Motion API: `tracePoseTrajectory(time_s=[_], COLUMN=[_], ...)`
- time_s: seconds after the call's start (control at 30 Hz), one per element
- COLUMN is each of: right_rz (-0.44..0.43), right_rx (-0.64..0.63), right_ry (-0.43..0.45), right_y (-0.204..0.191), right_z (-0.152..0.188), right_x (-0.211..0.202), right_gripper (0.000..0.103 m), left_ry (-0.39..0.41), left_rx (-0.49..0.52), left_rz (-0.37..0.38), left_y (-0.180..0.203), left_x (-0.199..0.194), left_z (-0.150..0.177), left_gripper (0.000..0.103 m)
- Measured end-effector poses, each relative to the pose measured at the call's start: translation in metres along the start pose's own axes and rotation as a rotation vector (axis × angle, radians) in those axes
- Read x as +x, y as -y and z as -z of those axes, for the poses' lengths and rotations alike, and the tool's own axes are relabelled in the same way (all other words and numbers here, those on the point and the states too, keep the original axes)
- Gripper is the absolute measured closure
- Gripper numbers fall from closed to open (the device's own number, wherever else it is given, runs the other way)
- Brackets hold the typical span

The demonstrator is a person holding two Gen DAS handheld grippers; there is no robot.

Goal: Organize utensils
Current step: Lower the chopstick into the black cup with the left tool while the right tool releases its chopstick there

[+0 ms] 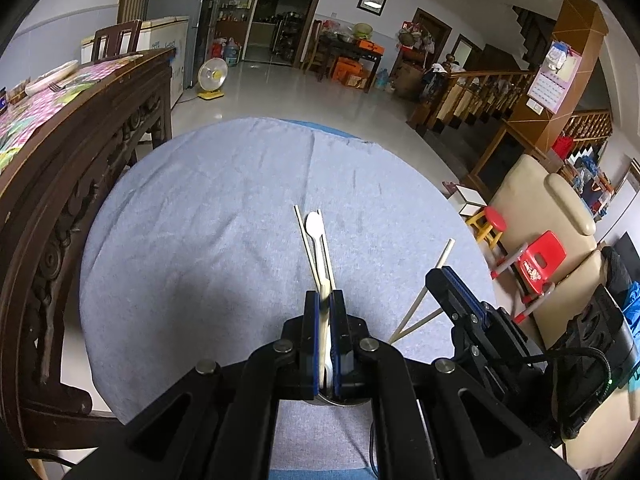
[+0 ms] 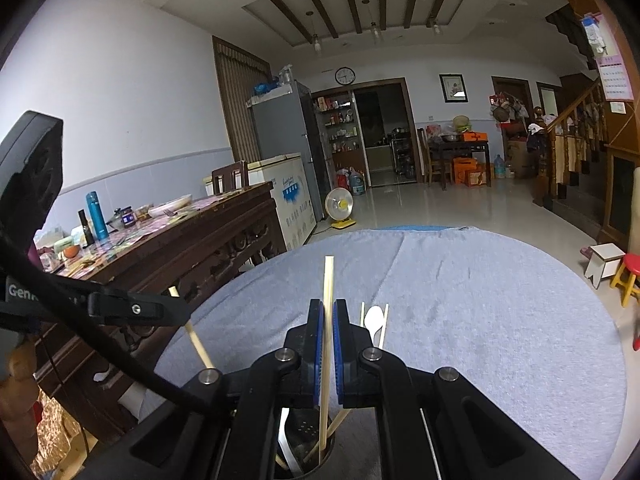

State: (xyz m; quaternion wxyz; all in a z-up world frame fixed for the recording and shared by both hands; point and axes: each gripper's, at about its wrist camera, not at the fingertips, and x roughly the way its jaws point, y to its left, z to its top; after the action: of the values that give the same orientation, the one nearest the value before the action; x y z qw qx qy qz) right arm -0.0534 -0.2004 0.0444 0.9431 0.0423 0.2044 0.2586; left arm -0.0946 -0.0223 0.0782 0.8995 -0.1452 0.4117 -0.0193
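Left gripper is clenched on a pale flat utensil handle that runs down betw. its blue pads toward a metal cup, whose rim just shows under the jaws. Can't tell what kind of utensil it is.

Right gripper is grasping a single chopstick, nearly upright, top end poking up past the fingertips, bottom end down inside the dark utensil holder w/ holes in its wall. In that holder also: a white plastic piece and a couple more chopsticks, leaning.

On the blue-grey cloth covering the round table, mid-table just beyond the left gripper, lies a white spoon w/ a chopstick each side, close alongside it. From the right wrist view same spoon sits just right of the gripper.

Dark carved wooden table stands to the left, cluttered w/ a plate, bottles. Red stool on the floor at the right, small fan far back.
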Motion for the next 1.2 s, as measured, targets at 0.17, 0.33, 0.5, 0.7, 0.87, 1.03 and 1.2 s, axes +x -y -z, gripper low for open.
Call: tracePoseTrajectory(time_s=[0.17, 0.33, 0.5, 0.7, 0.87, 1.03, 1.2], right_rz=[0.002, 0.004, 0.005, 0.004, 0.003, 0.003, 0.002], right_rx=[-0.006, -0.010, -0.012, -0.013, -0.016, -0.014, -0.015], right_ry=[-0.007, -0.013, -0.024, -0.038, -0.043, -0.054, -0.065], right_y=[-0.001, -0.002, -0.003, -0.001, -0.002, 0.001, 0.002], right_z=[0.001, 0.005, 0.009, 0.016, 0.021, 0.025, 0.030], right_x=[0.001, 0.001, 0.002, 0.003, 0.003, 0.004, 0.005], right_gripper=[0.098, 0.098, 0.098, 0.098, 0.098, 0.098, 0.098], left_ry=[-0.007, -0.013, -0.028, -0.046, -0.059, -0.071, -0.074], left_rx=[-0.007, -0.007, 0.001, 0.007, 0.007, 0.006, 0.007], left_rz=[-0.004, -0.003, 0.001, -0.002, -0.002, -0.004, -0.009], left_y=[-0.003, -0.003, -0.001, 0.001, 0.001, 0.002, 0.002], left_x=[0.003, 0.006, 0.013, 0.020, 0.023, 0.027, 0.029], left_z=[0.002, 0.004, 0.004, 0.010, 0.012, 0.013, 0.015], left_gripper=[0.098, 0.098, 0.098, 0.098, 0.098, 0.098, 0.098])
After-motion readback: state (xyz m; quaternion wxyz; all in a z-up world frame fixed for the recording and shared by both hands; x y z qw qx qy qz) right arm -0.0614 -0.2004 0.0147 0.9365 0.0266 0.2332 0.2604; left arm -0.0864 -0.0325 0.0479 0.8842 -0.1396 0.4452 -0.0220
